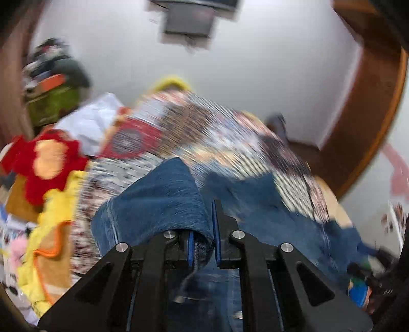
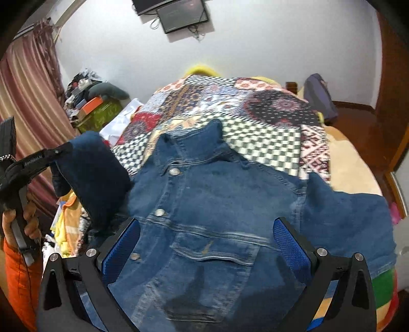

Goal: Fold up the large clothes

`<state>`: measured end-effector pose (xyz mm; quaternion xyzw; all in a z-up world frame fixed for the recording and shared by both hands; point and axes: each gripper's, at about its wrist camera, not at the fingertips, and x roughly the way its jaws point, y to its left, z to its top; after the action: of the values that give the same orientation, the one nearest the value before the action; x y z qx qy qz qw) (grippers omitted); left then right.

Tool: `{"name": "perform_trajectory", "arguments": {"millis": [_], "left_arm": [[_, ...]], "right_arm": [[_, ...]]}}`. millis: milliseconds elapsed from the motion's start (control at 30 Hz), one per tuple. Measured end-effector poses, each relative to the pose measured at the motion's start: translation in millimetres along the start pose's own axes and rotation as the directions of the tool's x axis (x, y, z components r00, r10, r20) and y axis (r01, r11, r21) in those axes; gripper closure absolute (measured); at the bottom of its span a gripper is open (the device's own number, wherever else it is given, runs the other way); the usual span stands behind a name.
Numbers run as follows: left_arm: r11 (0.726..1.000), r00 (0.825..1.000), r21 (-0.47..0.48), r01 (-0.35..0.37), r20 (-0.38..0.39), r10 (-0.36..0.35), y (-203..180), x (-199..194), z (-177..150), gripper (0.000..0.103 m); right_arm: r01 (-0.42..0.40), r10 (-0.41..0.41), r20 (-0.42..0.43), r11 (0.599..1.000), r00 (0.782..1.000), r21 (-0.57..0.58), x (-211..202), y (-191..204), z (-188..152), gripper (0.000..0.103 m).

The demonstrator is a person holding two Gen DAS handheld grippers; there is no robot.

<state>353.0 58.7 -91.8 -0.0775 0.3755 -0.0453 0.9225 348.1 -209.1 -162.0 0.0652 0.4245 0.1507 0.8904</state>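
A blue denim jacket [image 2: 212, 204] lies front up on the bed, collar away from me. My left gripper [image 1: 203, 245] is shut on the jacket's left sleeve [image 1: 163, 199] and holds it lifted; it also shows in the right wrist view [image 2: 55, 153] with the sleeve [image 2: 94, 173] hanging from it. My right gripper [image 2: 207, 242] is open and empty, hovering over the jacket's chest pocket [image 2: 214, 250]. The right sleeve [image 2: 350, 217] lies spread out flat. The left wrist view is blurred.
A patchwork bedspread [image 2: 255, 115] covers the bed beyond the jacket. Red and yellow fabrics [image 1: 48, 163] lie at the bed's left. A green box with clutter [image 2: 102, 112] stands by the curtain [image 2: 28, 102]. A screen [image 2: 181, 15] hangs on the wall.
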Motion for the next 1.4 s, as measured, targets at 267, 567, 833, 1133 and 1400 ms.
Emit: {"name": "perform_trajectory", "arguments": {"millis": [267,567,833,1133,1400], "left_arm": [[0.977,0.912,0.057,0.207,-0.372,-0.172,-71,92,-76,0.092],[0.951,0.917,0.206,0.230,-0.374,-0.140,-93,61,-99,0.038],[0.990,0.978,0.133,0.049,-0.209,-0.021,-6,9,-80,0.022],[0.985,0.961,0.009,-0.175,-0.217,0.172,107,18,-91,0.016],[0.977,0.922,-0.110,-0.182,-0.365,0.131,151,73,-131,0.016]], "right_arm": [[0.056,-0.056,-0.023,0.998,0.998,0.027,-6,-35,-10,0.000],[0.043,-0.044,-0.066,0.999,0.997,-0.007,9,-24,-10,0.000],[-0.016,0.005,-0.089,0.992,0.996,-0.126,30,36,4,0.000],[-0.076,0.024,-0.167,0.947,0.986,-0.314,72,116,8,0.000],[-0.137,-0.025,-0.341,0.886,0.940,-0.443,149,168,-16,0.000]]}}
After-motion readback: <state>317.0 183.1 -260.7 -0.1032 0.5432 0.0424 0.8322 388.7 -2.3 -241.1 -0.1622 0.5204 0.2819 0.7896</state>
